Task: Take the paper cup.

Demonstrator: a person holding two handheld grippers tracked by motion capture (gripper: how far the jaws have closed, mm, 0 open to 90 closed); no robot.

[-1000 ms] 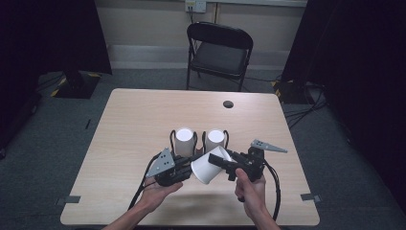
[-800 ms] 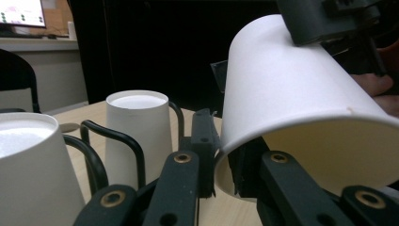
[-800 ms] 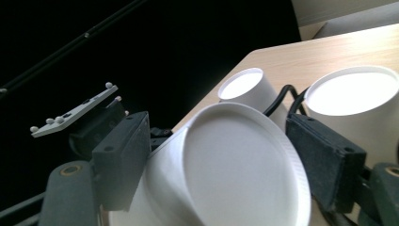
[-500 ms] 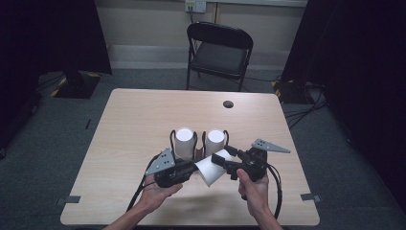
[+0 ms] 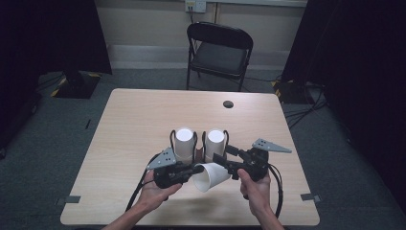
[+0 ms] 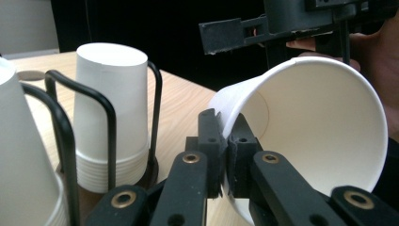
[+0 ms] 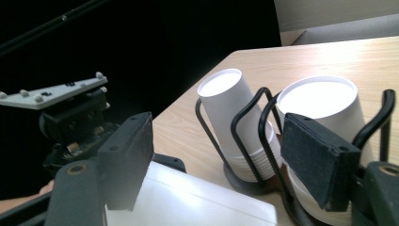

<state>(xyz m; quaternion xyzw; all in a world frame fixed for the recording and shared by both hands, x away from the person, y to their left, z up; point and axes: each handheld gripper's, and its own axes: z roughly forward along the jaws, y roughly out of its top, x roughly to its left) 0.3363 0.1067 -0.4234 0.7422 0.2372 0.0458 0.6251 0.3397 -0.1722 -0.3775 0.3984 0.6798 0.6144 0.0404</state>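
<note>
A white paper cup (image 5: 210, 176) lies tipped on its side above the table's front, mouth toward the front right. My left gripper (image 5: 194, 169) is shut on its rim; in the left gripper view the jaws pinch the cup (image 6: 306, 132) wall at my left gripper (image 6: 226, 150). My right gripper (image 5: 225, 156) stands open just right of the cup's base, above it. In the right gripper view my right gripper (image 7: 221, 155) has its jaws wide apart, with the cup (image 7: 188, 197) lying below them. Behind stand two upside-down cup stacks (image 5: 185, 143) (image 5: 214, 143) in black wire holders.
The wooden table (image 5: 134, 120) has a small dark round grommet (image 5: 228, 104) near its far edge. A black folding chair (image 5: 220, 48) stands beyond the table. Cables trail from both grippers toward the front edge.
The held cup has sunk slightly and moved toward the front, its mouth turning more to the front right. Both grippers stay close together in front of the stacks.
</note>
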